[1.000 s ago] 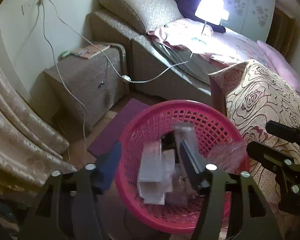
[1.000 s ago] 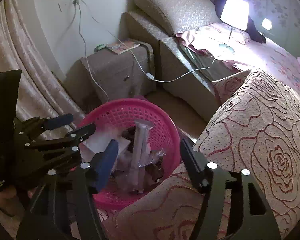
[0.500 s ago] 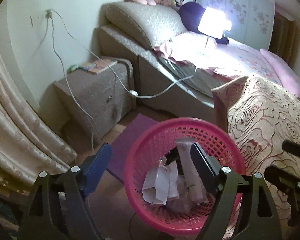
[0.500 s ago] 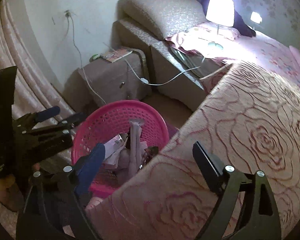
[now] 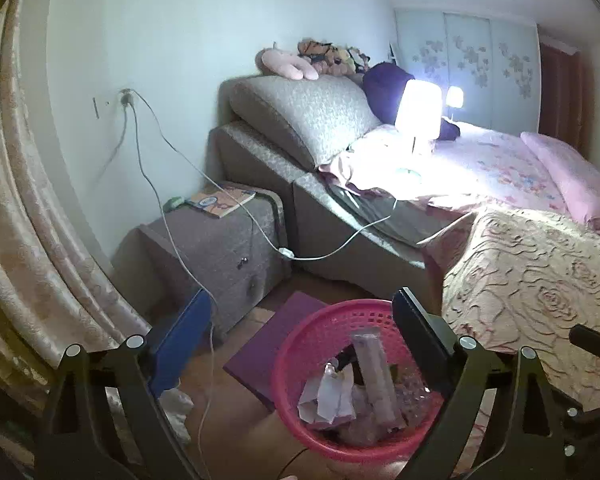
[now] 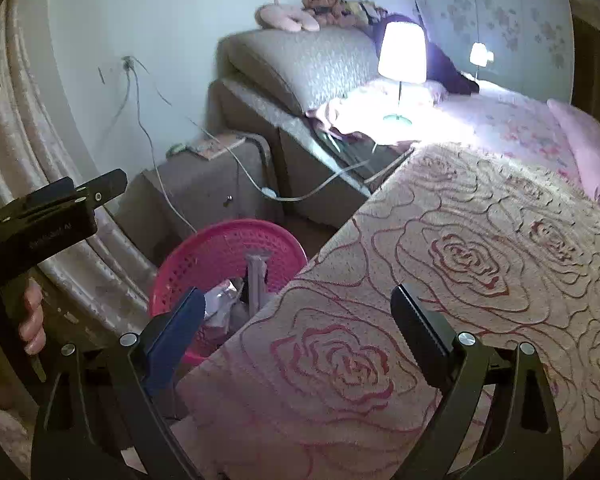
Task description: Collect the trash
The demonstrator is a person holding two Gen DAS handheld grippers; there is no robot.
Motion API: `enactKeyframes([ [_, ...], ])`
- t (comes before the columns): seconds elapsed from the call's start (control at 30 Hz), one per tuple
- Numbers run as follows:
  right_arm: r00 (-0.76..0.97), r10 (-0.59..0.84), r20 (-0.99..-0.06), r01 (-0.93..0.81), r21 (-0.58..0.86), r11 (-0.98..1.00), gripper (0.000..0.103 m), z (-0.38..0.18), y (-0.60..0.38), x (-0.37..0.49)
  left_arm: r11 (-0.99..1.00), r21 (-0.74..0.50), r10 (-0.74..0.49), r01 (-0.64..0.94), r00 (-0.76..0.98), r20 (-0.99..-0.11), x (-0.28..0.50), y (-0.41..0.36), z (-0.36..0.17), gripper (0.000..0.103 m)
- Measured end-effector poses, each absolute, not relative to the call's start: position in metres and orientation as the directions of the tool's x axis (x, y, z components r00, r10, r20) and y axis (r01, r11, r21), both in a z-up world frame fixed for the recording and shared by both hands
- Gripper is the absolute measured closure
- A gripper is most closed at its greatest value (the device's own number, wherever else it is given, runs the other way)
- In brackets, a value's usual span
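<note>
A pink mesh basket (image 5: 284, 364) stands on the floor beside the bed. It holds crumpled white paper (image 5: 328, 396), a long pale wrapper (image 5: 374, 372) and clear plastic (image 5: 414, 394). My left gripper (image 5: 302, 296) hovers above and behind the basket; its jaws are opening with nothing between them. My right gripper (image 6: 296, 294) hangs over the rose-patterned blanket (image 6: 460, 248), its jaws also opening and empty. From the right wrist view the basket (image 6: 220, 248) sits to the left, half hidden by the blanket. A hand (image 6: 32, 320) holds the left gripper's body (image 6: 56, 208).
A crumpled white wad (image 5: 176, 404) lies on the floor by the curtain (image 5: 28, 240). A purple mat (image 5: 272, 344) lies behind the basket. White cables (image 5: 172, 240) hang across a grey nightstand (image 5: 220, 248). A lit lamp (image 5: 418, 110) stands on the bed.
Both grippers rose and drew back from the basket with jaws spreading wider. The right one swung over the blanket. The wrapper and paper, blurred in mid-air before, now rest in the basket.
</note>
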State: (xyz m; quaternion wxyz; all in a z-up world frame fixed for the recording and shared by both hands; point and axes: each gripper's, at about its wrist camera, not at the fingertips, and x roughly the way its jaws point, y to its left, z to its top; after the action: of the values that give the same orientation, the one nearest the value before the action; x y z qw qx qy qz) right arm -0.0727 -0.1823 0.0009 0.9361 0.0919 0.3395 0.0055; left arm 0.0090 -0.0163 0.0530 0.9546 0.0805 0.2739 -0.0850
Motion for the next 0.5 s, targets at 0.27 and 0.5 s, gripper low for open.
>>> enactKeyframes([
  [0.27,0.803,0.059,-0.593,0.067,0.188,0.980,0.007,0.014,-0.181,-0.096,0.956,0.162,-0.113,0.247,0.813,-0.571,-0.028,-0.015,0.053,0.013],
  [0.5,0.799,0.055,-0.599,0.062,0.172,0.983,0.007,0.012,-0.167,-0.103,0.961,0.159,-0.094,0.228,0.805,-0.586,-0.043,0.001,0.044,0.013],
])
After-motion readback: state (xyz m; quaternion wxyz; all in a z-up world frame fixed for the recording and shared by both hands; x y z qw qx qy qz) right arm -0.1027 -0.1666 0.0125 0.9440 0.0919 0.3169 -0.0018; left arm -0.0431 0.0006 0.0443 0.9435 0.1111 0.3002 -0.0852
